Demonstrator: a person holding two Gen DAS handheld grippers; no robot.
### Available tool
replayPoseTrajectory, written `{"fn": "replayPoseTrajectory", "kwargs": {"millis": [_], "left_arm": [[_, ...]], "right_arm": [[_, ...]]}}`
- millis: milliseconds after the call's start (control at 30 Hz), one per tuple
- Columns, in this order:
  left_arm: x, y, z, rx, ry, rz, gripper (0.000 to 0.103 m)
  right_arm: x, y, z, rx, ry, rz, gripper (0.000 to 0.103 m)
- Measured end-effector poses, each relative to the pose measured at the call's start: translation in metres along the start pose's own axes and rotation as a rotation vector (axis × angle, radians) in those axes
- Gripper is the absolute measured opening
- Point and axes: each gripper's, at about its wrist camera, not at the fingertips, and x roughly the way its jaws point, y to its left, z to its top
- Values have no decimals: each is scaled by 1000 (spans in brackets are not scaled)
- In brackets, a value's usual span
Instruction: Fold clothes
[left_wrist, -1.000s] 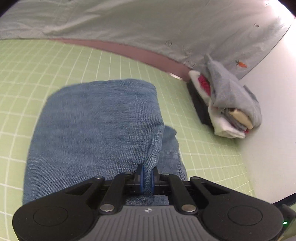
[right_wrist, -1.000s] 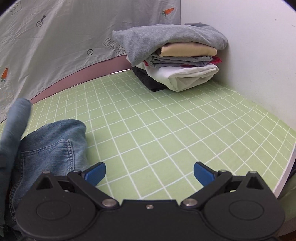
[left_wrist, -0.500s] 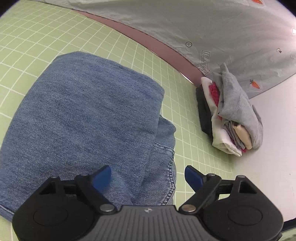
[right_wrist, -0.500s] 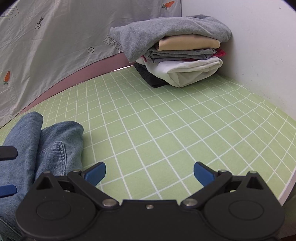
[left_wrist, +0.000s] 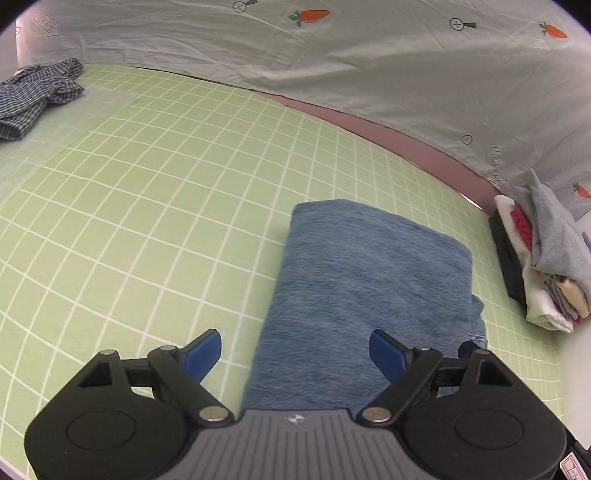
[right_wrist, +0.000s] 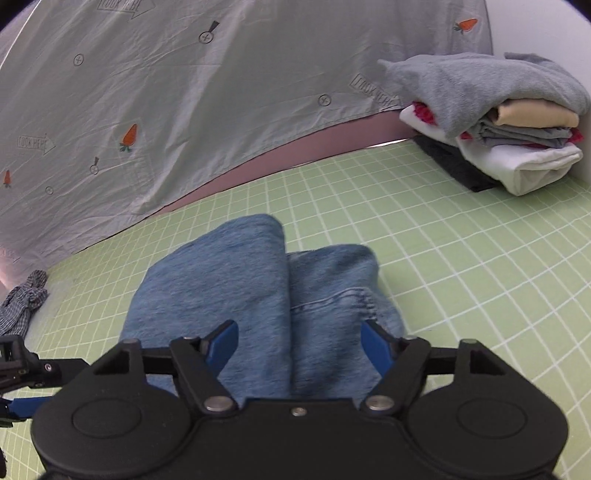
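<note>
A: What is seen at the far left?

B: A crumpled checked shirt (left_wrist: 35, 94) is seen lying unfolded at the far left of the worktop (left_wrist: 155, 206). The jeans (left_wrist: 365, 291) are laid mid-worktop as a folded bundle, a second fold (right_wrist: 336, 291) being bulged out beside the main one.

A: And the claws?

B: The left claw (left_wrist: 295, 349) is spread wide over the jeans' near edge, nothing being held. The right claw (right_wrist: 297, 343) is likewise spread wide, straddling the seam between the two folds. At the far right a stack (right_wrist: 509, 122) of folded clothes is kept against the wall.

A: How is the bundle best handled?

B: Both layers are best caught together at the near edge, so that the loose fold is not left trailing. If it is carried to the stack, it should be kept level and set down squarely.
</note>
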Motion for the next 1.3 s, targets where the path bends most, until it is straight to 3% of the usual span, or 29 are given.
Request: {"fn": "replayPoseTrajectory", "kwargs": {"millis": [33,200,267,300,333,467,567,633,667,733,800,833,867,900,933,1033,1300], "left_arm": [[0,8,1,-11,-1,1,88],[-3,37,5,-32,-7,2,88],[-3,45,8,-34,-2,5,88],[-3,46,11,-33,0,4,88],[-2,46,15,-27,-1,-1,88],[-3,36,33,44,-21,-41,88],[-3,16,41,128,-42,-95,88],[1,6,41,154,-36,-140,91],[5,2,40,161,-26,-162,91],[17,-3,37,164,13,-193,92],[32,-8,31,180,66,-203,93],[38,-9,28,194,85,-204,93],[45,-10,25,204,102,-201,93],[50,-9,23,208,116,-196,94],[57,-8,22,206,131,-193,94],[71,-1,22,163,156,-226,100],[101,-4,24,105,237,-321,103]], "right_arm": [[5,6,-4,-5,20,20,49],[18,21,-17,-45,11,13,54],[20,21,-15,-16,11,16,39],[20,19,-13,6,16,10,12],[19,16,-10,22,15,13,8],[-9,-3,11,112,-69,83,6],[-39,-15,34,114,-159,50,6],[-47,-29,43,103,-164,14,7],[-41,-40,43,93,-128,-11,10],[-20,-61,35,91,-21,-77,39],[-17,-73,27,160,-7,-63,40],[-16,-80,23,195,0,-56,46],[-14,-86,19,230,7,-49,54],[-13,-92,15,265,14,-42,71],[-11,-99,12,300,22,-35,78],[0,-99,7,303,53,-11,81],[27,-89,5,300,111,35,92]]}}
